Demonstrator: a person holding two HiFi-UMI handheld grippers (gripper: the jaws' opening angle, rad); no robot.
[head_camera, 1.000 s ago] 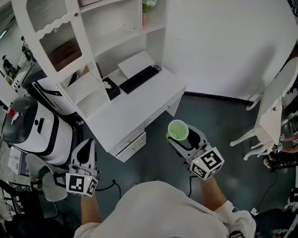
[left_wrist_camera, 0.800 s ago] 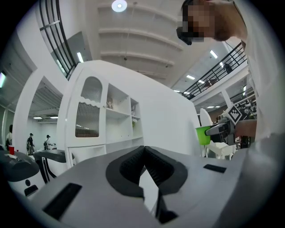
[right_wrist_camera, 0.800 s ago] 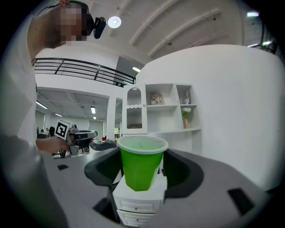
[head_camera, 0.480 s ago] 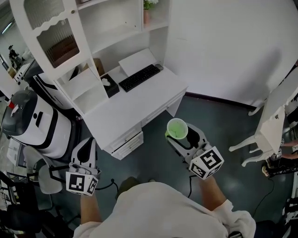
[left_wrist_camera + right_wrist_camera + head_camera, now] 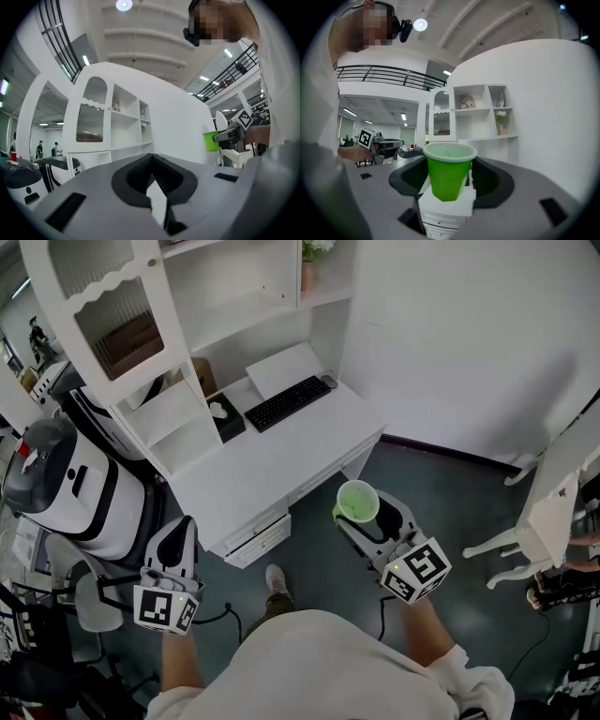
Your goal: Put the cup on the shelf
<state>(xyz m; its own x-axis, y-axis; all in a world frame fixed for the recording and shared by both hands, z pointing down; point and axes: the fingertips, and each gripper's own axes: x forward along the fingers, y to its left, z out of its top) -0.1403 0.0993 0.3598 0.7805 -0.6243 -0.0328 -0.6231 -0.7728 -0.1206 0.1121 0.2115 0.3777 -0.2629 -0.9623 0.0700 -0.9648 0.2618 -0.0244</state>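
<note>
Before the desk [image 5: 281, 460], right hand-held gripper [image 5: 363, 516] pinches green cup [image 5: 448, 174]; left hand-held gripper [image 5: 178, 525] is pressed together.

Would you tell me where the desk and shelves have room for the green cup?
The desk is bare from the keyboard to its front edge. The shelf left of the flower pot looks bare too. The back-left corner, by the black box, is crowded.

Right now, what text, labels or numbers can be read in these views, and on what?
No readable text anywhere.
Left cube, right cube: black-and-white square patterns only, no letters.
Keyboard: key legends too small to read.
Cup: plain green, no print showing.
</note>
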